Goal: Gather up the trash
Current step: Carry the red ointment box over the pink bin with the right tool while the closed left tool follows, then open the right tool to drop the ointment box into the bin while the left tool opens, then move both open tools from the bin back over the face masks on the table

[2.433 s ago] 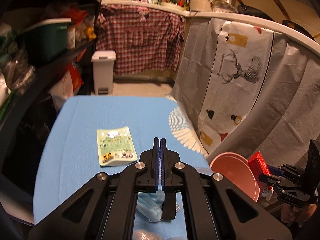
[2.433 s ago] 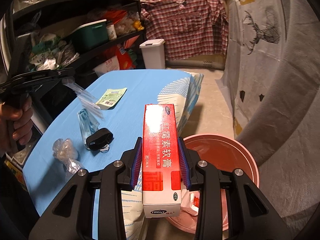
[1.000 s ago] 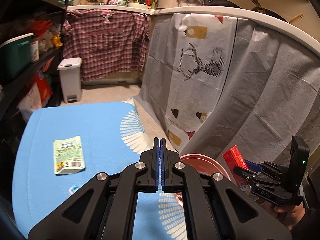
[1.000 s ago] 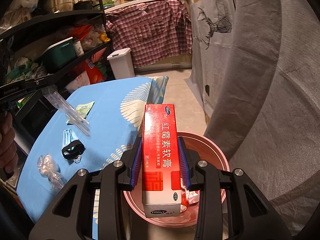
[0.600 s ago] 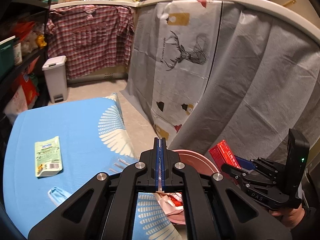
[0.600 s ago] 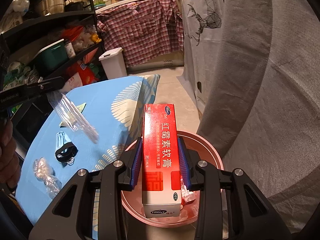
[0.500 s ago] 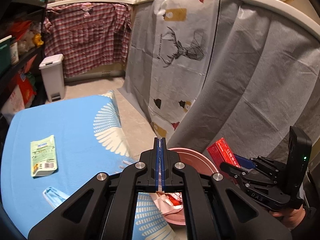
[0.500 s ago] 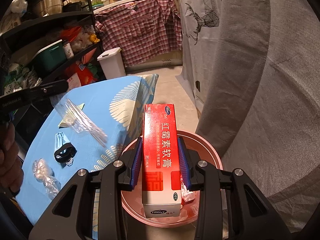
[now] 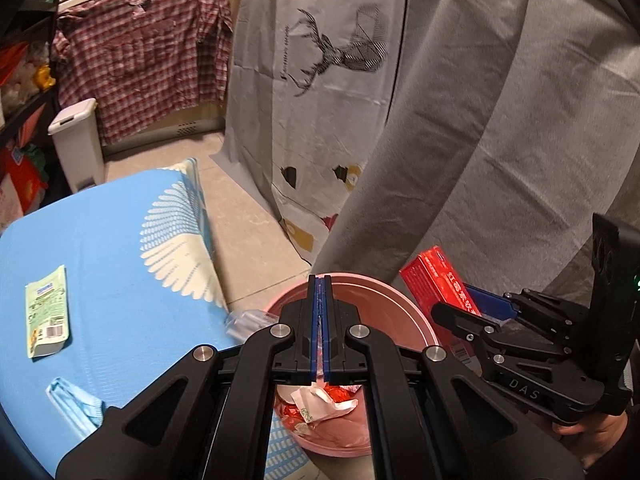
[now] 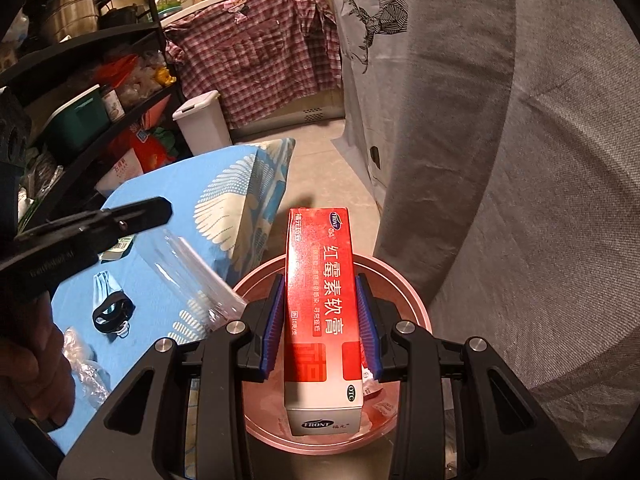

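My left gripper (image 9: pixel 319 284) is shut on a clear plastic wrapper (image 10: pixel 196 274), which hangs from it over the near rim of the pink basin (image 9: pixel 352 292). The wrapper's edge also shows beside the fingers in the left wrist view (image 9: pixel 246 322). My right gripper (image 10: pixel 320 280) is shut on a red ointment box (image 10: pixel 320 292) and holds it upright above the pink basin (image 10: pixel 416 300). Crumpled red and white wrappers (image 9: pixel 324 402) lie in the basin. In the left wrist view the right gripper (image 9: pixel 476 304) holds the box (image 9: pixel 434 280) at the basin's right.
The blue table (image 9: pixel 100 264) carries a green packet (image 9: pixel 46 312), a blue face mask (image 9: pixel 76 400), a black strap (image 10: pixel 112 314) and crumpled clear plastic (image 10: pixel 86 364). A white pedal bin (image 9: pixel 76 144) stands beyond. Grey curtains (image 9: pixel 480 140) hang right; shelves (image 10: pixel 80 92) stand left.
Both grippers have swung from over the table toward the pink basin. The left one carried the clear wrapper to the basin's rim; the right one brought the red box above the basin.
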Demonstrator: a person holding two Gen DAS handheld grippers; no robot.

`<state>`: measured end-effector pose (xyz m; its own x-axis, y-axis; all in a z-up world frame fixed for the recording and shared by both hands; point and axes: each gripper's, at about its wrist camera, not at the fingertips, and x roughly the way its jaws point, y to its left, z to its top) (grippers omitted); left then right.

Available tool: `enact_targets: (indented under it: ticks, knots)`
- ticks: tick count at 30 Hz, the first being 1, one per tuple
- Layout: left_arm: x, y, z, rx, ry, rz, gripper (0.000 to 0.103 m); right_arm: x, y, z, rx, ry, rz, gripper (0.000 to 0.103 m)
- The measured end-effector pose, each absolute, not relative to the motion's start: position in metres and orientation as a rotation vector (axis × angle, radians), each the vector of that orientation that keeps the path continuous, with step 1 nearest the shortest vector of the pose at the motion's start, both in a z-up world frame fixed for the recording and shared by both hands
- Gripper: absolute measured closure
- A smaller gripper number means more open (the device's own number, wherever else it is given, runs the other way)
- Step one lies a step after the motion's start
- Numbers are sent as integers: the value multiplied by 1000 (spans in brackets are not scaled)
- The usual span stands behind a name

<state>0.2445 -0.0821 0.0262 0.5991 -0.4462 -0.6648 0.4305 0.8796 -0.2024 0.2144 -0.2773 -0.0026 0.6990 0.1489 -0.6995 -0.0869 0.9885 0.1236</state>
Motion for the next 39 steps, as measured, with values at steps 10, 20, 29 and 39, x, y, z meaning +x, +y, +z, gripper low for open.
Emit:
enact_targets:
  ticks: [10,20,29,39]
  knots:
    - [251,-107,3,25,852,-527,100,221,-278,-11,75,823,110,67]
    - [251,-92,5,19,833,-482,69,224,-274,-15,40,830,97,51]
    - [237,-55,21,26,745,-422,69,215,-264,-5,2,762,107,51]
    - [226,18,44,-41,681,-315,69,202,-243,9,1,670,167,53]
